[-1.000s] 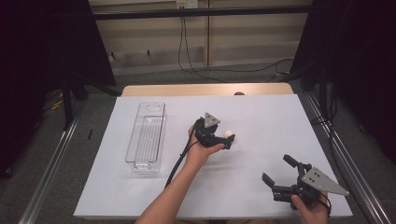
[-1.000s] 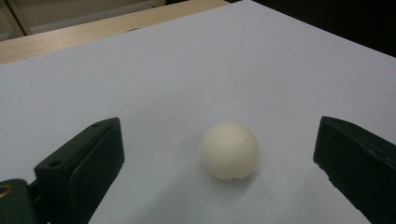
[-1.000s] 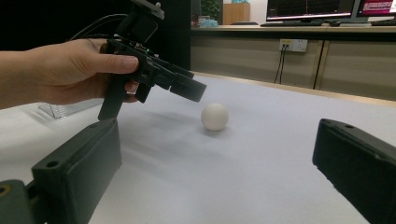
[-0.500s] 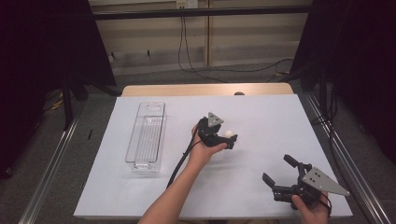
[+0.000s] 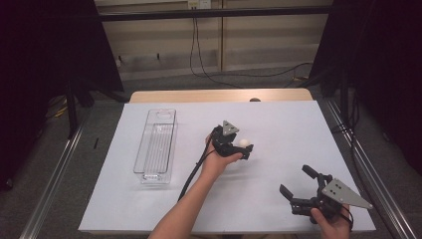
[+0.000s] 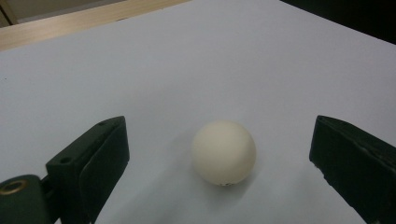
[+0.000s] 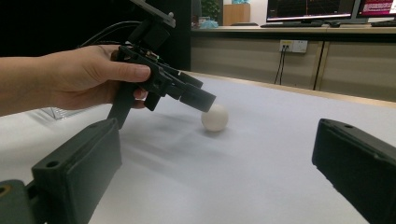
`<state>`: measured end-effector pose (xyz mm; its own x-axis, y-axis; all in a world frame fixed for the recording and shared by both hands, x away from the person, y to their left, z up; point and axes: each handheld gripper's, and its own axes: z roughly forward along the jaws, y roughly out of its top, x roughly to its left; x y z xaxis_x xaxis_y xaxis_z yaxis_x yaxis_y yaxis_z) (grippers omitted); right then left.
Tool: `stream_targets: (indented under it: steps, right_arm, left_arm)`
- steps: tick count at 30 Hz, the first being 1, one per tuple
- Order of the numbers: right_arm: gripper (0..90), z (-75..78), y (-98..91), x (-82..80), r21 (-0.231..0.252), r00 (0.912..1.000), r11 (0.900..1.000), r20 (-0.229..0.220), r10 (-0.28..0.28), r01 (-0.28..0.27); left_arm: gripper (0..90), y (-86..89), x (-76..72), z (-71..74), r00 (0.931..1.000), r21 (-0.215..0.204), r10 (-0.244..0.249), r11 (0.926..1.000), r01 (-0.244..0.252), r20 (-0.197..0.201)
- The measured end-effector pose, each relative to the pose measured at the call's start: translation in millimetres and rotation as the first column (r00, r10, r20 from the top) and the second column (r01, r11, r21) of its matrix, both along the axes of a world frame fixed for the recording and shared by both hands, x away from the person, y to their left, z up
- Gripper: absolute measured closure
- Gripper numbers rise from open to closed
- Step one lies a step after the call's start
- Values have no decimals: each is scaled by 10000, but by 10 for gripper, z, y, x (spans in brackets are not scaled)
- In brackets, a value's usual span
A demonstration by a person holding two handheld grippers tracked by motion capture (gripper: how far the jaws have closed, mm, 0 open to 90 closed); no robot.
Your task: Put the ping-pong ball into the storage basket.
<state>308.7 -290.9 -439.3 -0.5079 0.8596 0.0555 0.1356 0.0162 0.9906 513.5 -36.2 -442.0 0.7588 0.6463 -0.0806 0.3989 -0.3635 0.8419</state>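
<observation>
Small cream-white ball [image 6: 223,152] rests on the white paper-covered surface [image 5: 278,124], centre, slightly right. Left tongs [image 5: 245,150] sit around it, jaws apart, one on each side, neither touching; ball lies between them in the left gripper view. Right tongs [image 5: 297,182] are at the near right of the surface, jaws wide apart, holding nothing, well apart from the ball. Clear rectangular plastic tray [image 5: 156,144] lies at left, long axis near to far.

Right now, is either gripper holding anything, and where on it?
Nothing is held. The left gripper has open jaws on either side of the small white ball, not touching. The right gripper is open and empty.
</observation>
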Motion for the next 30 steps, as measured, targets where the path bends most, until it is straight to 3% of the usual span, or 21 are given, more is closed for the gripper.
stream_targets:
  steps: [30]
  right_arm:
    - [9, -6, 3, 4, -2, 10000, 10000, -35, 40, -40]
  left_arm:
    - [173, -66, 60, -58, 9992, -48, -269, 9996, 268, -305]
